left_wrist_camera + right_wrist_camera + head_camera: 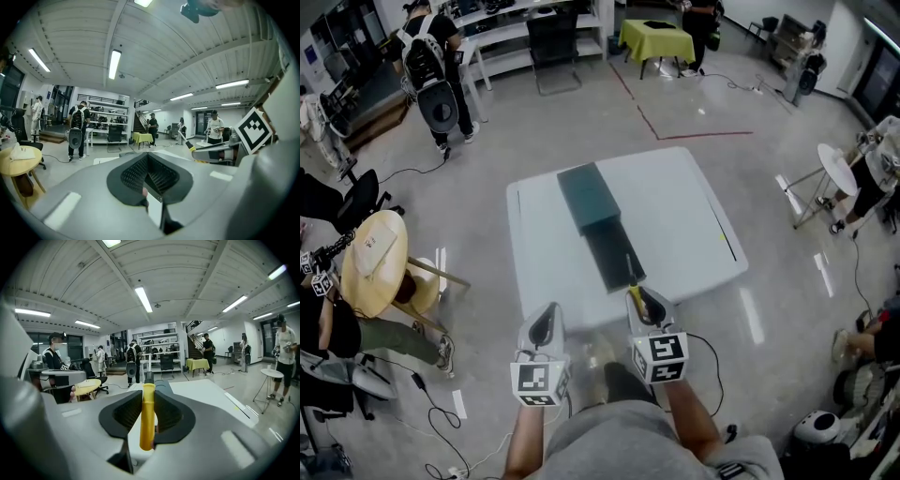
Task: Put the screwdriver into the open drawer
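Observation:
A dark green drawer box (587, 195) sits on the white table (684, 225), with its open drawer (614, 255) pulled out toward me. My right gripper (638, 300) is shut on the yellow handle of the screwdriver (632, 274), whose shaft points at the drawer's near end. In the right gripper view the handle (147, 418) stands between the pads of that gripper (148, 401), and the box (163, 386) lies just ahead. My left gripper (544, 324) hovers at the table's near edge, left of the drawer. Its jaws (149, 161) look shut with nothing in them.
A round wooden table (380, 261) with a seated person stands at the left. A small white round table (839, 169) is at the right, and a yellow-green covered table (656, 39) is far back. Several people stand around, and cables (431, 403) lie on the floor.

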The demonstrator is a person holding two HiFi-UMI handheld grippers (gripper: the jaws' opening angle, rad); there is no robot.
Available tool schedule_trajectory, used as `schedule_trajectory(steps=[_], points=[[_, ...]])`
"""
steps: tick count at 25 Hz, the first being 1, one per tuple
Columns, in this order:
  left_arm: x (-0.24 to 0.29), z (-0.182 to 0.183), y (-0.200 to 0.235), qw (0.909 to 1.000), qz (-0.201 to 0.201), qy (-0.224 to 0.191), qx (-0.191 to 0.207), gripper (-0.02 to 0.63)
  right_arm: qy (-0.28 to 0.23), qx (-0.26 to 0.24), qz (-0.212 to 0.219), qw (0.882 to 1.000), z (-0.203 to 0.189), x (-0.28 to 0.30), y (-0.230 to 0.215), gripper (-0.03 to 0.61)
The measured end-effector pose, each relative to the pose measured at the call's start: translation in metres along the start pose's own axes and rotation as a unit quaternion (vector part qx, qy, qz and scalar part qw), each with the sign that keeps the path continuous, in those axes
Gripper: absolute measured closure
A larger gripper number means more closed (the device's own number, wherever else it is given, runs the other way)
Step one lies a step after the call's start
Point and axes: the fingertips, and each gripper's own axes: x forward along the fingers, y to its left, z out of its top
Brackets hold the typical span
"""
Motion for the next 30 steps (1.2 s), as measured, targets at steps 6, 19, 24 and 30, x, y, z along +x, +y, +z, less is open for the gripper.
schedule_trajectory(steps=[6, 19, 24, 30], points=[[0.028, -0.003, -0.008, 0.9998, -0.021, 0.007, 0.0, 0.601, 0.008, 0.015, -0.013, 1.0, -0.004, 0.013, -0.021, 0.495], [0.122, -0.02, 0.003, 0.9981, -0.036, 0.048, -0.011, 0.601, 0.055, 0.034, 0.001, 0.998, -0.007, 0.099, -0.059, 0.495], [0.152, -0.029, 0.009, 0.9972, -0.032, 0.065, -0.016, 0.601, 0.084, 0.043, 0.014, 0.995, -0.017, 0.137, -0.067, 0.494], [0.178, -0.049, 0.022, 0.9949, -0.022, 0.096, -0.025, 0.601, 0.124, 0.055, 0.031, 0.99, -0.034, 0.176, -0.071, 0.494]])
